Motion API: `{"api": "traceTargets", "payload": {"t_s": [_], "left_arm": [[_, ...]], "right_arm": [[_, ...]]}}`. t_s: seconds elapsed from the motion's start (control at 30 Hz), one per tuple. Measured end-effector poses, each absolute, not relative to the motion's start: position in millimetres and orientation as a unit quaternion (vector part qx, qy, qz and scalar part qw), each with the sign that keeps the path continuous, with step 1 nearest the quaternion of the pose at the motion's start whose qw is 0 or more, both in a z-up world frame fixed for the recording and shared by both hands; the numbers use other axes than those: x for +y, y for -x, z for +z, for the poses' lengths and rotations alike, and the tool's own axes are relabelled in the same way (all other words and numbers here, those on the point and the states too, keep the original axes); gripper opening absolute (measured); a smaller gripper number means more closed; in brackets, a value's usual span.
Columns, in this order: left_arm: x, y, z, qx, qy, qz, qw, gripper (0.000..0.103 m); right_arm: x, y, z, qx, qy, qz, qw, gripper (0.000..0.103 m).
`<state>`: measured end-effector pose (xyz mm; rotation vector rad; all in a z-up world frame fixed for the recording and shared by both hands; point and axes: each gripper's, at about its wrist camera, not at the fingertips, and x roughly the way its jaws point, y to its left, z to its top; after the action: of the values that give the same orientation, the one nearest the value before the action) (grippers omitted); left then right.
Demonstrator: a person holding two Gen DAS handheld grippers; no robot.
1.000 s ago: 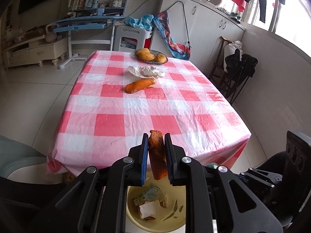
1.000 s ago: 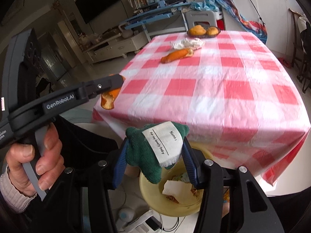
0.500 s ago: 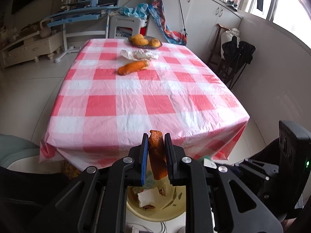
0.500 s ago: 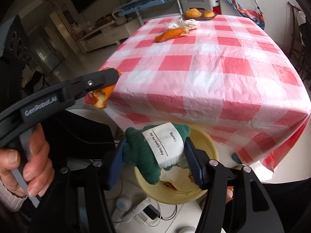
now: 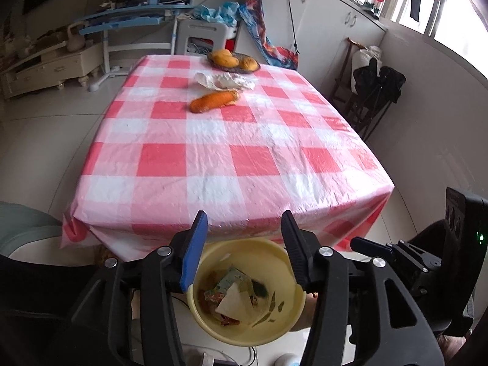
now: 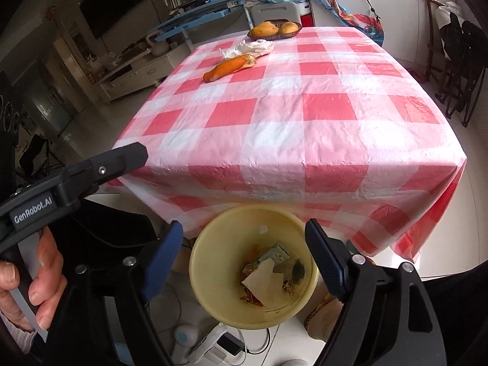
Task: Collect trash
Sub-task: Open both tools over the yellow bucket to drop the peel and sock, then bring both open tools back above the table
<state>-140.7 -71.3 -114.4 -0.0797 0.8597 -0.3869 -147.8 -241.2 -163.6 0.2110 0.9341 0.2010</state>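
Note:
A yellow bin (image 5: 238, 245) stands on the floor at the near edge of the checked table (image 5: 244, 158). My left gripper (image 5: 244, 215) hovers right above it, its jaws opening with nothing between them. My right gripper (image 6: 243, 225) hangs over the same bin (image 6: 219, 244), also opening and empty. Paper scrap (image 6: 262, 277), wrappers and a dark green thing (image 6: 297, 270) lie inside. The left gripper (image 6: 134, 154) shows from the side, held by a hand (image 6: 36, 277). On the far part of the table lie an orange peel (image 5: 213, 101) and a crumpled tissue (image 5: 224, 80).
A basket of fruit (image 5: 233, 59) stands at the table's far edge. Cables and small devices (image 6: 213, 344) lie on the floor beside the bin. Folding chairs (image 5: 375, 97) stand to the right of the table, a desk and a stool behind it.
The left jaws have spread and the orange peel piece has gone from between them. The right jaws have widened and the green plush thing with a white label has dropped out.

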Motion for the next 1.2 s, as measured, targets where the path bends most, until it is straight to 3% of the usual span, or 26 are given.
{"api": "traceTargets", "payload": {"t_s": [0.37, 0.73, 1.2], "left_arm": [[-55.8, 133.8, -105.8, 0.390, 0.055, -0.155, 0.906, 0.057], [-36.2, 101.3, -85.3, 0.378, 0.090, -0.140, 0.911, 0.058], [-54.4, 13.9, -67.1, 0.372, 0.047, -0.140, 0.916, 0.059]], "right_arm": [[-238.1, 147.5, -157.4, 0.429, -0.098, 0.101, 0.892, 0.081], [-241.3, 135.2, -129.4, 0.371, -0.098, 0.100, 0.918, 0.085], [-252.9, 18.1, -80.4, 0.333, -0.054, 0.123, 0.933, 0.085]]}}
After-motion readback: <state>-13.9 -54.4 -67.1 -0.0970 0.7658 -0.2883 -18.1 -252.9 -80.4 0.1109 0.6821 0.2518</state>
